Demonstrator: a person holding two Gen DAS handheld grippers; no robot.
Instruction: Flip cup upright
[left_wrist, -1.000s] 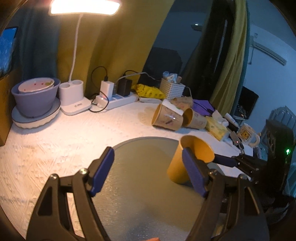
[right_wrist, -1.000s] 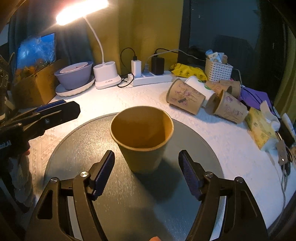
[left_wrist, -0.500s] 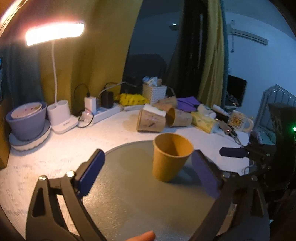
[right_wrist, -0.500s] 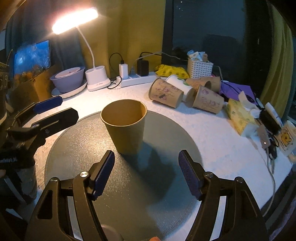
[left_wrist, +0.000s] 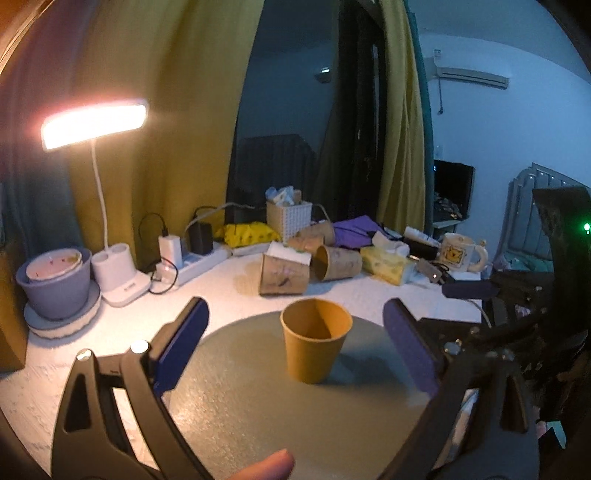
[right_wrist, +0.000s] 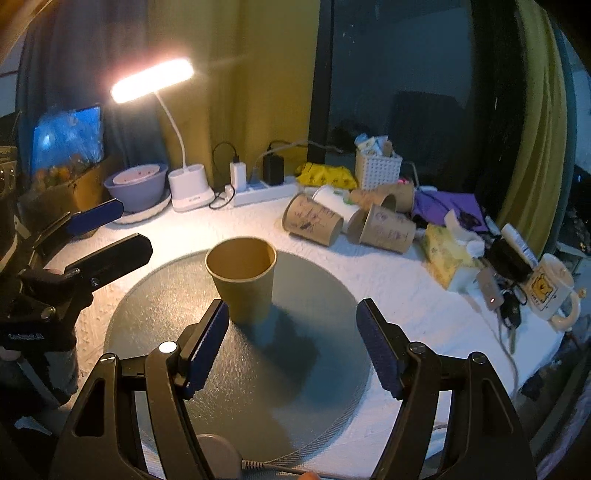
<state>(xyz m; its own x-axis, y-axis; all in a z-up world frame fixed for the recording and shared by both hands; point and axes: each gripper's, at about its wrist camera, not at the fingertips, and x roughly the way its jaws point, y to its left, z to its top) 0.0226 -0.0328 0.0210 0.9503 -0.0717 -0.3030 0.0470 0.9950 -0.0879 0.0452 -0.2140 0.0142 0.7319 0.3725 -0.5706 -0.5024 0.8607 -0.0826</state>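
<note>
A yellow-brown paper cup (left_wrist: 314, 343) stands upright, mouth up, on a round grey mat (left_wrist: 258, 413); it also shows in the right wrist view (right_wrist: 243, 280). My left gripper (left_wrist: 295, 347) is open and empty, its blue pads apart on both sides of the cup, held back from it. My right gripper (right_wrist: 291, 343) is open and empty, a little nearer than the cup and to its right. In the right wrist view the left gripper's fingers (right_wrist: 107, 254) show at the left, apart from the cup.
Several printed paper cups (right_wrist: 314, 221) lie on their sides behind the mat. A lit desk lamp (right_wrist: 188, 184), a purple bowl (right_wrist: 136, 184), a power strip (right_wrist: 262, 192), a white basket (right_wrist: 376, 170), tissues (right_wrist: 443, 251) and a mug (right_wrist: 550, 291) line the white table's back and right.
Both grippers have pulled back and up from the cup, which now looks smaller in both views. The cup stays upright on the mat.
</note>
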